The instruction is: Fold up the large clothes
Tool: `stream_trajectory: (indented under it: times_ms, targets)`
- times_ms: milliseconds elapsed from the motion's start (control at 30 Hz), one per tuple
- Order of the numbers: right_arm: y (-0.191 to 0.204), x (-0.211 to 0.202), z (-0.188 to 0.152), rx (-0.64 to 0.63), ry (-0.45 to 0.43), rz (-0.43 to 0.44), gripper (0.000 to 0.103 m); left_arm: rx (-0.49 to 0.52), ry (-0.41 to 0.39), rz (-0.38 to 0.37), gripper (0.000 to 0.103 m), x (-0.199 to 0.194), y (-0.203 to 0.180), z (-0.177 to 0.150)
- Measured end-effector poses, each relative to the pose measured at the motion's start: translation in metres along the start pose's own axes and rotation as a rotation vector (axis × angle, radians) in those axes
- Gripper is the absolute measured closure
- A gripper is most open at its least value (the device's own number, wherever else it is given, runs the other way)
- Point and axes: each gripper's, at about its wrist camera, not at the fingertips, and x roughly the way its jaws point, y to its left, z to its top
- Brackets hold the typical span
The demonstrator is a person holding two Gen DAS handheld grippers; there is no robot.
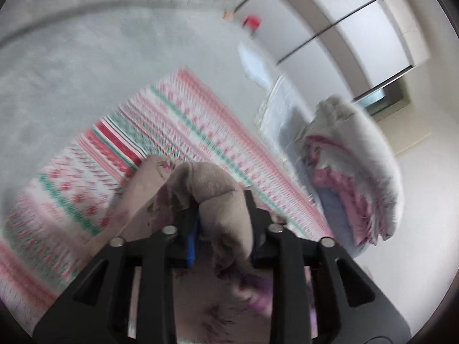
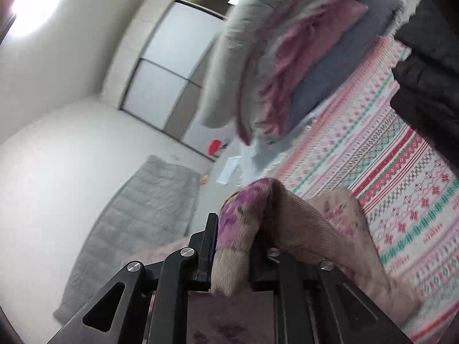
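We've got the left tool pinching a bunched fold of the beige floral garment, and the right tool clamped on another thick fold of it. The garment hangs between both tools above the patterned bedsheet, with a pile of bedding near its far edge

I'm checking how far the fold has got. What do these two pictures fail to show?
- Left wrist view: most of the beige floral garment lies behind the left claw, cut off below.
- Right wrist view: the garment runs under the right claw.
- Both views: motion blur smears the blanket pile and striped sheet.
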Motion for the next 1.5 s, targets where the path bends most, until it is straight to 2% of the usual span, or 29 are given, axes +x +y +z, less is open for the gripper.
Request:
stream_trajectory:
  times_ms: [67, 100, 133, 167, 267, 300, 333, 367, 400, 433, 467, 533, 567, 600, 667, 767, 800, 867, 900, 933, 967, 1033, 1133, 1233, 1333, 1400, 1500]
  targets:
    - [-0.039, 0.047, 0.006, 0.096, 0.062, -0.105, 0.074, -0.053, 0.093, 0.033, 0.064, 0.050, 0.020, 0.007]
    - [-0.057, 0.062, 0.006, 0.140, 0.094, -0.136, 0.065, -0.078, 0.158, 0.036, 0.062, 0.076, 0.035, 0.008]
    - [-0.080, 0.078, 0.004, 0.194, 0.137, -0.176, 0.058, -0.094, 0.189, 0.019, 0.061, 0.086, 0.042, 0.009]
    - [-0.100, 0.089, 0.002, 0.238, 0.186, -0.203, 0.057, -0.111, 0.203, -0.007, 0.061, 0.092, 0.050, 0.010]
    - [-0.130, 0.087, 0.007, 0.325, 0.232, -0.103, 0.057, -0.115, 0.147, -0.072, 0.052, 0.076, 0.061, 0.019]
    - [-0.130, 0.080, 0.016, 0.329, 0.247, -0.080, 0.057, -0.095, 0.115, -0.076, 0.046, 0.066, 0.061, 0.022]
    - [-0.125, 0.069, 0.025, 0.295, 0.222, -0.082, 0.053, -0.077, 0.091, -0.072, 0.042, 0.058, 0.060, 0.024]
    - [-0.116, 0.055, 0.034, 0.224, 0.161, -0.111, 0.047, -0.060, 0.057, -0.069, 0.042, 0.046, 0.061, 0.028]
    - [-0.103, 0.040, 0.040, 0.123, 0.083, -0.163, 0.028, -0.053, 0.032, -0.073, 0.040, 0.036, 0.062, 0.032]
    - [-0.089, 0.029, 0.043, 0.015, 0.018, -0.204, 0.020, -0.049, 0.016, -0.080, 0.037, 0.030, 0.065, 0.037]
    - [-0.079, 0.024, 0.043, -0.072, -0.010, -0.221, 0.020, -0.044, -0.010, -0.091, 0.035, 0.023, 0.066, 0.040]
    - [-0.068, 0.034, 0.040, -0.176, 0.024, -0.233, 0.020, 0.004, -0.049, -0.063, 0.027, 0.021, 0.066, 0.040]
    - [-0.067, 0.042, 0.039, -0.194, 0.054, -0.234, 0.020, 0.049, -0.034, -0.035, 0.027, 0.029, 0.062, 0.038]
    - [-0.065, 0.054, 0.037, -0.213, 0.090, -0.238, 0.020, 0.109, 0.018, -0.023, 0.027, 0.040, 0.060, 0.033]
    - [-0.062, 0.082, 0.028, -0.280, 0.134, -0.259, 0.020, 0.163, 0.113, -0.009, 0.027, 0.064, 0.061, 0.022]
    - [-0.060, 0.119, 0.013, -0.404, 0.180, -0.326, 0.020, 0.174, 0.172, 0.036, 0.027, 0.091, 0.065, 0.013]
    - [-0.065, 0.128, 0.009, -0.411, 0.200, -0.334, 0.021, 0.184, 0.185, 0.044, 0.027, 0.100, 0.065, 0.012]
    - [-0.070, 0.142, 0.008, -0.393, 0.227, -0.336, 0.026, 0.218, 0.157, 0.069, 0.030, 0.108, 0.060, 0.011]
    - [-0.067, 0.144, 0.009, -0.391, 0.220, -0.353, 0.044, 0.249, 0.128, 0.084, 0.058, 0.109, 0.054, 0.011]
    - [-0.067, 0.144, 0.011, -0.384, 0.211, -0.372, 0.080, 0.295, 0.111, 0.098, 0.083, 0.110, 0.044, 0.010]
    - [-0.067, 0.141, 0.015, -0.355, 0.209, -0.358, 0.083, 0.329, 0.103, 0.116, 0.083, 0.109, 0.036, 0.009]
    - [-0.057, 0.127, 0.021, -0.339, 0.155, -0.305, 0.087, 0.383, 0.027, 0.117, 0.088, 0.094, 0.018, 0.007]
    - [-0.018, 0.105, 0.022, -0.442, 0.058, -0.304, 0.089, 0.455, -0.093, 0.081, 0.089, 0.063, -0.010, 0.010]
    - [0.022, 0.085, 0.030, -0.499, -0.035, -0.257, 0.091, 0.403, -0.160, 0.005, 0.090, 0.037, -0.024, 0.027]
    - [0.060, 0.075, 0.043, -0.545, -0.146, -0.206, 0.091, 0.355, -0.248, -0.025, 0.090, 0.021, -0.042, 0.044]
    - [0.076, 0.077, 0.051, -0.571, -0.218, -0.216, 0.091, 0.341, -0.289, -0.017, 0.090, 0.026, -0.053, 0.055]
    - [0.071, 0.106, 0.064, -0.555, -0.261, -0.278, 0.091, 0.361, -0.279, 0.084, 0.089, 0.070, -0.063, 0.067]
